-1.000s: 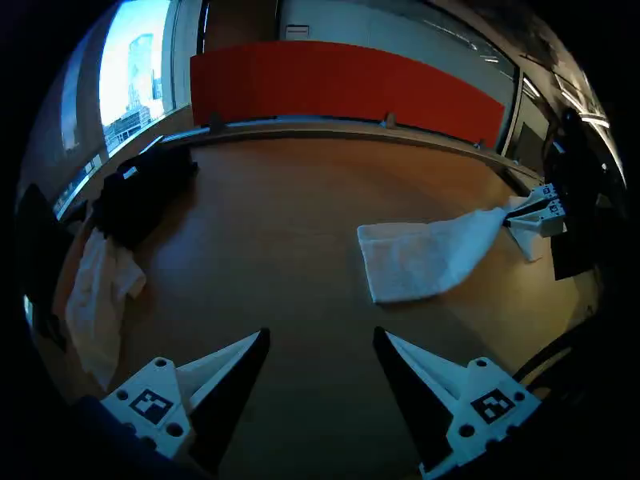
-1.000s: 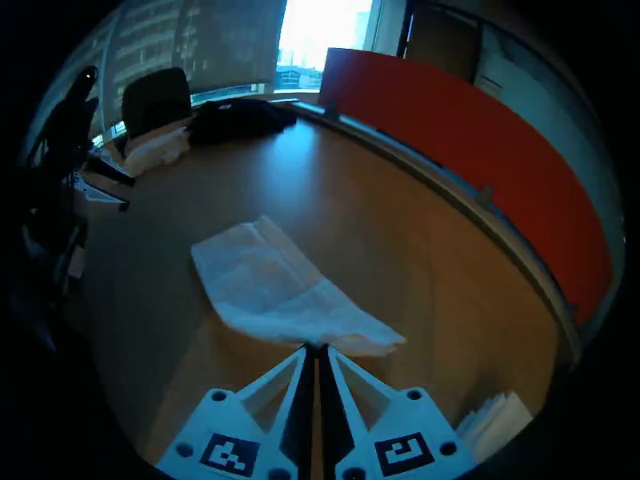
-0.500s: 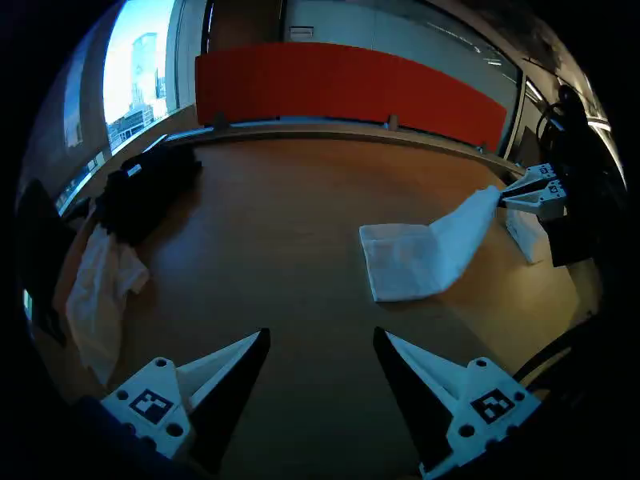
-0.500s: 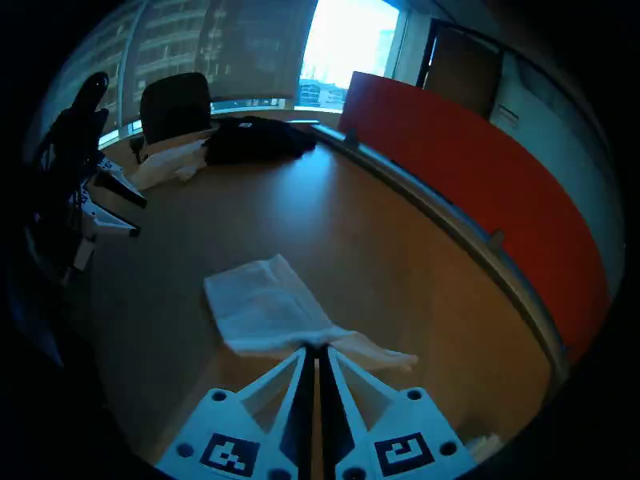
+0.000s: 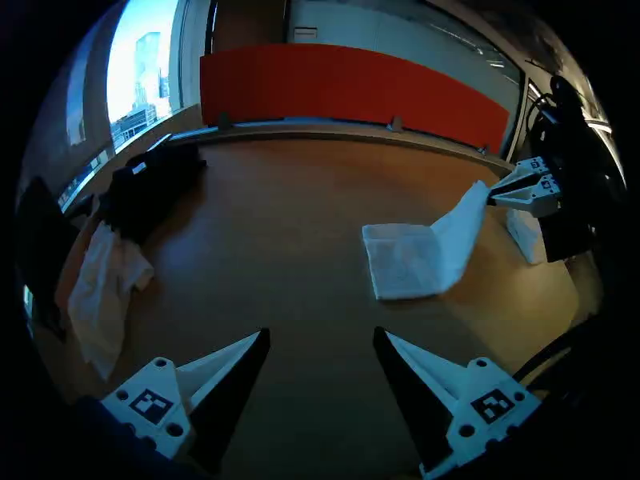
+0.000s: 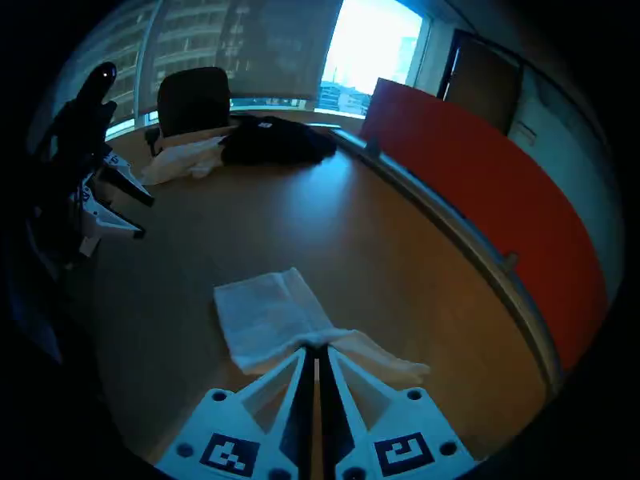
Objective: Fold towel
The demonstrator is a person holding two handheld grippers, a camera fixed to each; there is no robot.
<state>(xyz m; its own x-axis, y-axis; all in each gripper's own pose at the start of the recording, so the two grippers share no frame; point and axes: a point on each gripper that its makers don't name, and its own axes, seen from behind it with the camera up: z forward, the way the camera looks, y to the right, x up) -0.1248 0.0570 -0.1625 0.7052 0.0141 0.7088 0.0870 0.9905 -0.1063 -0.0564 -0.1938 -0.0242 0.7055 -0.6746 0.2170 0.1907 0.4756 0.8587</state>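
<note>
The wooden desk [image 5: 272, 208] spans the left gripper view, with a red panel [image 5: 352, 80] along its far edge at the top. A black garment [image 5: 148, 192] and a white cloth [image 5: 100, 288] lie at the left.

The towel [image 5: 408, 260] sits right of centre. One part lies flat on the desk, and the other end rises toward the upper right. Its long axis runs roughly left to right there. In the right gripper view, the towel [image 6: 268, 316] runs from bottom centre up and to the left.

The right gripper [image 6: 316, 352] has its jaws pinched on the raised end, seen at the right edge of the left gripper view [image 5: 500, 190]. The left gripper [image 5: 320, 332], bottom centre, has its jaws wide and empty, well apart from the towel.

This looks like the middle of a fold. The next move probably calls for carrying the held end over the flat part and laying it edge to edge before letting go.
</note>
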